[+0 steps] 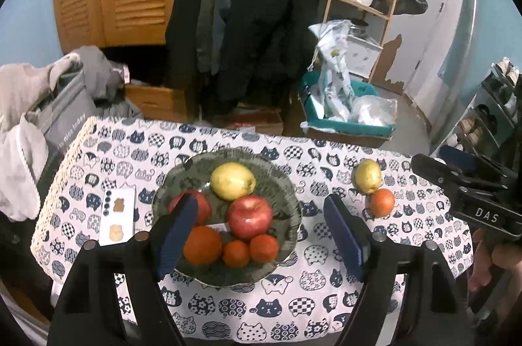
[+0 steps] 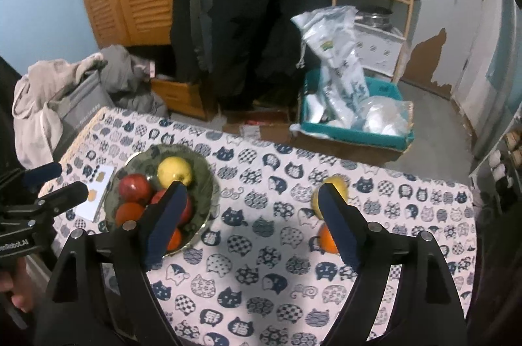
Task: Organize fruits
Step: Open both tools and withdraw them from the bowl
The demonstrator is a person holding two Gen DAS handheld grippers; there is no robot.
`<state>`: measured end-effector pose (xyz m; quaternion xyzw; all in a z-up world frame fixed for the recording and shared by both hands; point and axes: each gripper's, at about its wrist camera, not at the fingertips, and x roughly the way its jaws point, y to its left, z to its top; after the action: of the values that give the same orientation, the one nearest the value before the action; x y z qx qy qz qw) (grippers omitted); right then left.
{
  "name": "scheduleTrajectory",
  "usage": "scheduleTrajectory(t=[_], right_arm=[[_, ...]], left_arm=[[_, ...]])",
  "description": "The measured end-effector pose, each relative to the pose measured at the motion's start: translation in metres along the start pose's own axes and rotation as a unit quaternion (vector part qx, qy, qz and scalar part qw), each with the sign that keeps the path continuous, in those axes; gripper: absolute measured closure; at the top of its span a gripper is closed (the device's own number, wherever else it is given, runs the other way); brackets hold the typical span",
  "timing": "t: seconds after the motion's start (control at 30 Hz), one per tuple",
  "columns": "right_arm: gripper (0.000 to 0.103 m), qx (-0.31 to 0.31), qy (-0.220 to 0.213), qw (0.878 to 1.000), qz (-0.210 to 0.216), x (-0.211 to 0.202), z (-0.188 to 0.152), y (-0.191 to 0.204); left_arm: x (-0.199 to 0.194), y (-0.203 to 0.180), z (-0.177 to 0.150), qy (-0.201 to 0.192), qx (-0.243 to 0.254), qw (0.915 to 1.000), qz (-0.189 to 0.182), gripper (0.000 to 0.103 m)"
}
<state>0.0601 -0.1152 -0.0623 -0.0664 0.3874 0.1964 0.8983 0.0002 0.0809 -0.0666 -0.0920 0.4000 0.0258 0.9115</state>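
Tablecloth (image 2: 254, 248) w/ bare middle strip btwn plate (image 2: 204, 170) & yellow fruit (image 2: 336, 183).

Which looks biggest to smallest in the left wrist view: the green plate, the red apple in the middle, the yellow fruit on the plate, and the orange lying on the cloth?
1. green plate
2. red apple and yellow fruit: too alike to rank
3. orange on the cloth, smallest, though it lies farther from the camera
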Motion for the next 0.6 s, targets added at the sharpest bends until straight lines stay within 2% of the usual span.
scheduleTrajectory(t=[0.1, 0.43, 0.6], right_arm=[[0.020, 0.001, -0.012, 1.000, -0.011, -0.013, 0.000, -0.009], [0.020, 0.009, -0.042, 0.998, -0.047, -0.046, -0.008, -0.041], [0.020, 0.012, -0.046, 0.997, -0.064, -0.054, -0.014, -0.057]], left_arm=[[-0.006, -0.010, 0.004, -0.012, 0.006, 0.9999, 0.000, 0.016], [-0.017, -0.035, 0.013, -0.038, 0.024, 0.9990, -0.002, 0.015], [-0.018, -0.048, 0.016, -0.044, 0.035, 0.9984, 0.000, 0.010]])
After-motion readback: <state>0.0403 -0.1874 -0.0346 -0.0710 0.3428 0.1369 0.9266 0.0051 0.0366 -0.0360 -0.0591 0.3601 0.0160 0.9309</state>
